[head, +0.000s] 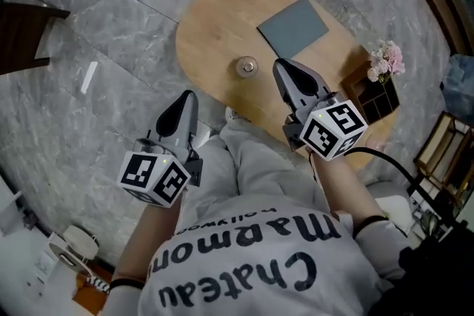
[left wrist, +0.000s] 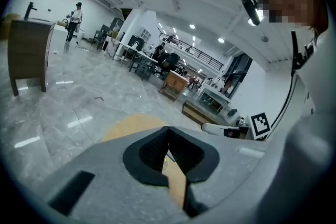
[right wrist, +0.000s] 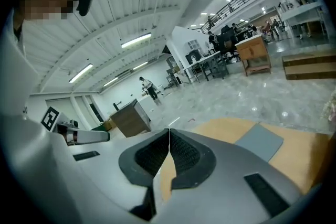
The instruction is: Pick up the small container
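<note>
Left tongs (head: 187, 100) and right tongs (head: 284, 70) closed, empty; small container (head: 246, 67) on table (head: 215, 18) clear only in head view.

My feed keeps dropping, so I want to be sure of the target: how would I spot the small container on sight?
Look at the oval wooden table on the grey marble floor. Near its middle, on bare wood just to the near side of the flat grey mat, stands the small container. It is the only round, shiny thing there, unlike the dark box with pink flowers.
</note>
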`<state>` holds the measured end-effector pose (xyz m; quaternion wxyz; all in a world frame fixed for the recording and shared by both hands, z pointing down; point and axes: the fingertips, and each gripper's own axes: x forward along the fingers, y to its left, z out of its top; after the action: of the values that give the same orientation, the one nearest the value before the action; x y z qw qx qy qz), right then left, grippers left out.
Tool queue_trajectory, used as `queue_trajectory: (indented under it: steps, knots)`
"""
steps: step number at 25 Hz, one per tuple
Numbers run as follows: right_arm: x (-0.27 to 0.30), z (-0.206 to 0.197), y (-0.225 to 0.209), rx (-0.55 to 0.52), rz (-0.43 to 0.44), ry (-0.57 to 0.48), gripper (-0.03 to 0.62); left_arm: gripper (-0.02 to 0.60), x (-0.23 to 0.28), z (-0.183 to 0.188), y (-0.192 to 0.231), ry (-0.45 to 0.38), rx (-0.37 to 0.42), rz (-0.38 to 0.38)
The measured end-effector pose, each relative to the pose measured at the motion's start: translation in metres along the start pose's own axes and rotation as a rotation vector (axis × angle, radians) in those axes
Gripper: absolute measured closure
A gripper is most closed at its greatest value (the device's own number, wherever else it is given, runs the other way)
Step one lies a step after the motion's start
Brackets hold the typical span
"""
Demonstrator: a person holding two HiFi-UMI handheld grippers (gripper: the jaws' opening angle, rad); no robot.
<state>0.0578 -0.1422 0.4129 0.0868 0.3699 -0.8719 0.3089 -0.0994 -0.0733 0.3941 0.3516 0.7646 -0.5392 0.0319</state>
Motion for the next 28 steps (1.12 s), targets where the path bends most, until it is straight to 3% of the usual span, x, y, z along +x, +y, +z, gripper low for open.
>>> queue_trajectory:
  steps: [3, 6, 11, 17, 22, 26, 27, 28]
  knots:
    - [0.010, -0.029, -0.021, -0.021, -0.035, 0.006, 0.580, 0.566, 0.024, -0.028, -0.001, 0.023, -0.044, -0.081]
    - [0.024, -0.062, -0.038, -0.034, -0.053, 0.043, 0.580, 0.566, 0.046, -0.060, 0.004, 0.084, -0.038, -0.158]
    - [0.040, -0.130, -0.054, -0.086, -0.081, 0.181, 0.580, 0.566, 0.072, -0.101, 0.037, 0.168, -0.025, -0.152]
    - [0.061, -0.177, -0.063, -0.232, -0.053, 0.257, 0.579, 0.566, 0.095, -0.145, 0.092, 0.182, -0.069, -0.080]
    - [0.065, -0.205, -0.066, -0.256, -0.059, 0.293, 0.579, 0.566, 0.113, -0.162, 0.105, 0.188, -0.074, -0.130]
    - [0.066, -0.233, -0.072, -0.282, -0.077, 0.384, 0.576, 0.566, 0.120, -0.172, 0.110, 0.192, -0.070, -0.162]
    - [0.067, -0.238, -0.073, -0.272, -0.083, 0.397, 0.567, 0.566, 0.121, -0.174, 0.111, 0.194, -0.071, -0.168]
    - [0.069, -0.240, -0.074, -0.258, -0.081, 0.404, 0.498, 0.566, 0.122, -0.176, 0.112, 0.196, -0.073, -0.173]
